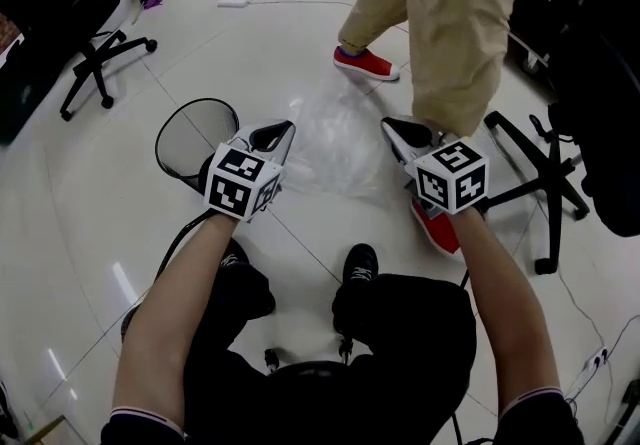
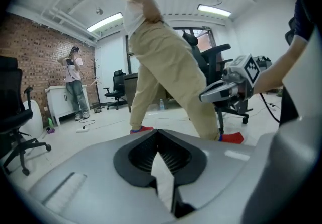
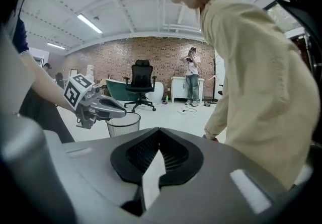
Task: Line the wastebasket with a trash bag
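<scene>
Both arms are stretching forward and slightly down, the left gripper and the right gripper fully closed (holding nothing), the trash bag lying on the floor between them, the wastebasket just left.

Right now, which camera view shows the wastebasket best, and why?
The head view: the wastebasket is seen from above, round rim and mesh wall nearly whole. The right gripper view shows it small, its rim partly behind the left claw. The left gripper view misses it.
</scene>
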Action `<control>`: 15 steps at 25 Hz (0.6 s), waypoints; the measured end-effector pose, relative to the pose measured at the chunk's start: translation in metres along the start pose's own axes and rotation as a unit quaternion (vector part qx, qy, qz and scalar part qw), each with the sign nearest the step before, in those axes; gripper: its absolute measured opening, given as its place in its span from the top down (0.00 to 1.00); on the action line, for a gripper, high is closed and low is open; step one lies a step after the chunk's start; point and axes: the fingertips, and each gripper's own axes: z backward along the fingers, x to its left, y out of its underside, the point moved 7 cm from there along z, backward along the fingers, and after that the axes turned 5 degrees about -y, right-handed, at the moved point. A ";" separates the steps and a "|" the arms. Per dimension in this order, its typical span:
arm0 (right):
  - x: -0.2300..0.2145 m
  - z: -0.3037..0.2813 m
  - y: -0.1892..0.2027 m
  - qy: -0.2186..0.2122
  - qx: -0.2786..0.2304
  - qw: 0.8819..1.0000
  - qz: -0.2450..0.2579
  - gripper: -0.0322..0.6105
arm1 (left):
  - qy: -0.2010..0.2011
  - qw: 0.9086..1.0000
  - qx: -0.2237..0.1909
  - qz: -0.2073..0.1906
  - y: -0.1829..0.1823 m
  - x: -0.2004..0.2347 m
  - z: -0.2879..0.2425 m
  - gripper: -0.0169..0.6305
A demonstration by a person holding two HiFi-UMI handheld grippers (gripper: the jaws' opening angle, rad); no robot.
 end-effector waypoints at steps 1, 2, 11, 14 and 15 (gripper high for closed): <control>-0.004 -0.006 0.008 0.000 0.004 1.000 -0.005 0.95 | -0.004 1.000 0.007 0.001 0.007 0.002 -0.007 0.95; -0.007 -0.012 0.017 -0.001 0.006 1.000 -0.011 0.95 | -0.007 1.000 0.013 0.001 0.015 0.004 -0.013 0.96; -0.028 -0.060 0.085 0.006 0.048 0.997 -0.054 0.95 | -0.011 0.998 0.056 0.023 0.071 0.014 -0.051 0.95; -0.029 -0.071 0.110 0.007 0.073 0.995 -0.071 0.93 | -0.003 0.997 0.076 0.035 0.092 0.017 -0.059 0.95; -0.028 -0.074 0.120 0.006 0.082 0.994 -0.077 0.92 | 0.001 0.996 0.084 0.039 0.101 0.016 -0.061 0.95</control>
